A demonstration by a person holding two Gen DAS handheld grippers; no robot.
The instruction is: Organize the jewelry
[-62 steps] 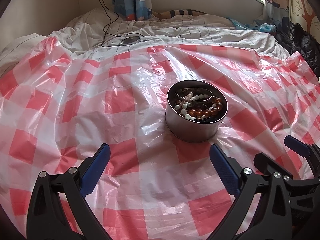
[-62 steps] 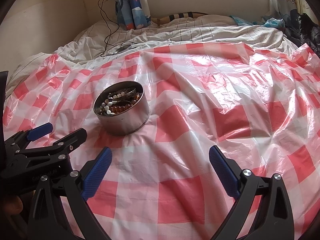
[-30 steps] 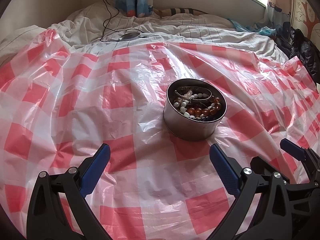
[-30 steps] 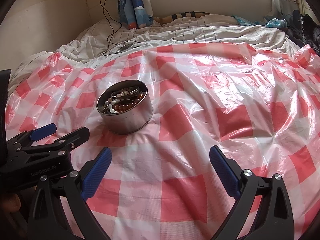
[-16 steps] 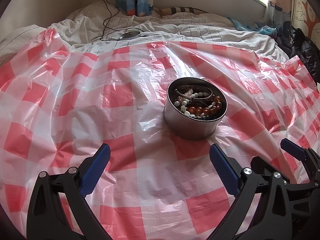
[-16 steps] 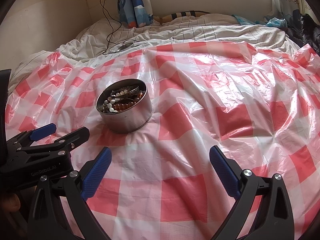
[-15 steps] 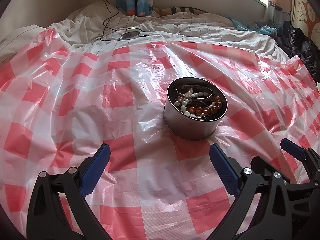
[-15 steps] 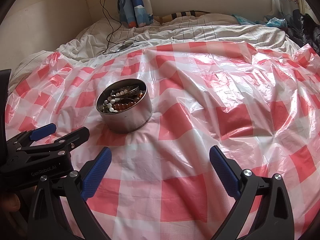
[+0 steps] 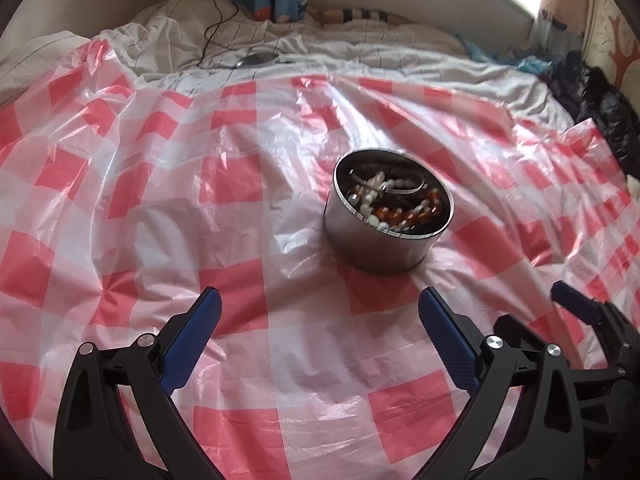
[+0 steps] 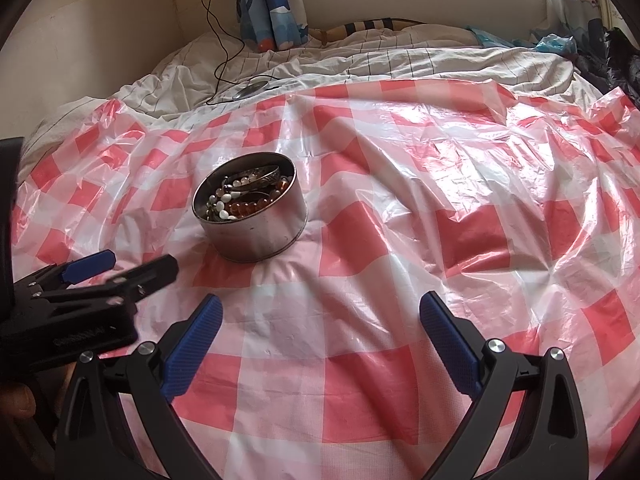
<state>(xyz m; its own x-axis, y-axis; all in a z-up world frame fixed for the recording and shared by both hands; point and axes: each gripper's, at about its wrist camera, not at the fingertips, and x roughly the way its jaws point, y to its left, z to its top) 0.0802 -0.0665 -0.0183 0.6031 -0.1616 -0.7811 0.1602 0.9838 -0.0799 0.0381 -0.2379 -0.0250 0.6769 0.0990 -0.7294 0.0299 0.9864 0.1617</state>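
Hovering above the red-checked plastic sheet [image 9: 224, 184], my left gripper [image 9: 320, 304] and right gripper [image 10: 320, 308] both had their fingers spread wide, grasping nothing. Ahead of them sat the round metal tin [image 9: 380, 240], with bead bracelets [image 9: 400, 210] and a bangle [image 10: 256, 178] inside.

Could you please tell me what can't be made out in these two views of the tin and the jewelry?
- Lower jewelry in the tin: buried under the white and amber beads in both views; the piece count is unclear.
- Tin's far outer side: turned away from both cameras.
- Left tool: blurred in the right wrist view, body cut off by the frame edge.
- Right tool: handle below the frame.
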